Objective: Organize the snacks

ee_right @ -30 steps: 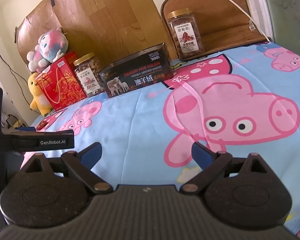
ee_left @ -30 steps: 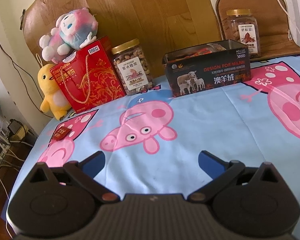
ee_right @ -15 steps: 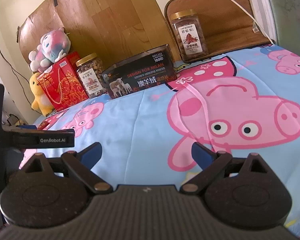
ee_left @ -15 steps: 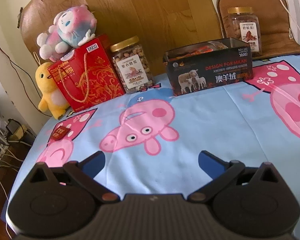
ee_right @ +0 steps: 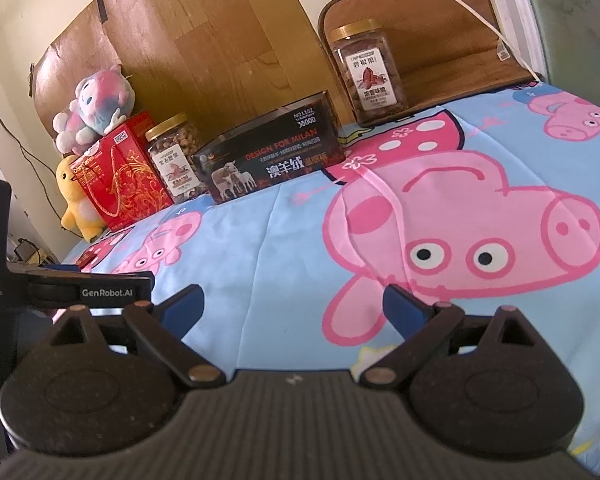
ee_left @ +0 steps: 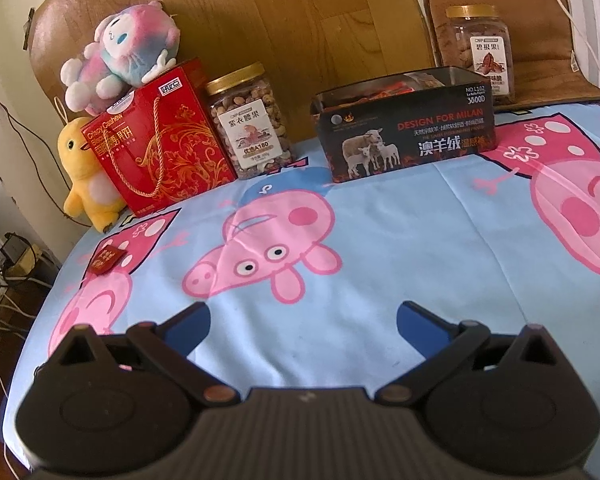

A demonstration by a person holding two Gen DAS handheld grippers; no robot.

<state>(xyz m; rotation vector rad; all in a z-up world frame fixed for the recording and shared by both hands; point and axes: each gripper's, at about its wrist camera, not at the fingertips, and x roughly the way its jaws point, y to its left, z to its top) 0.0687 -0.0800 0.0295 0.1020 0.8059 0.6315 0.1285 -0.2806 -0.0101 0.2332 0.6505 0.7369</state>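
Both tongs (ee_left: 304, 324) (ee_right: 292, 304) share black ribbed bodies, round hubs, copper-coloured rivets and blue fingertips (ee_right: 184, 304); white "GenRobot.AI" lettering marks one side.

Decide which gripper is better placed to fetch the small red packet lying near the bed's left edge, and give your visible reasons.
Probably the left gripper. The small red packet lies just ahead and left of it. From the right gripper, the packet lies far to the left, beyond the left gripper's body. Both are open and empty.

both wrist views sit low over the peppa pig sheet (ee_left: 380, 240), facing the headboard; both share the black tin (ee_left: 406, 136) (ee_right: 272, 160), the right view from farther right.
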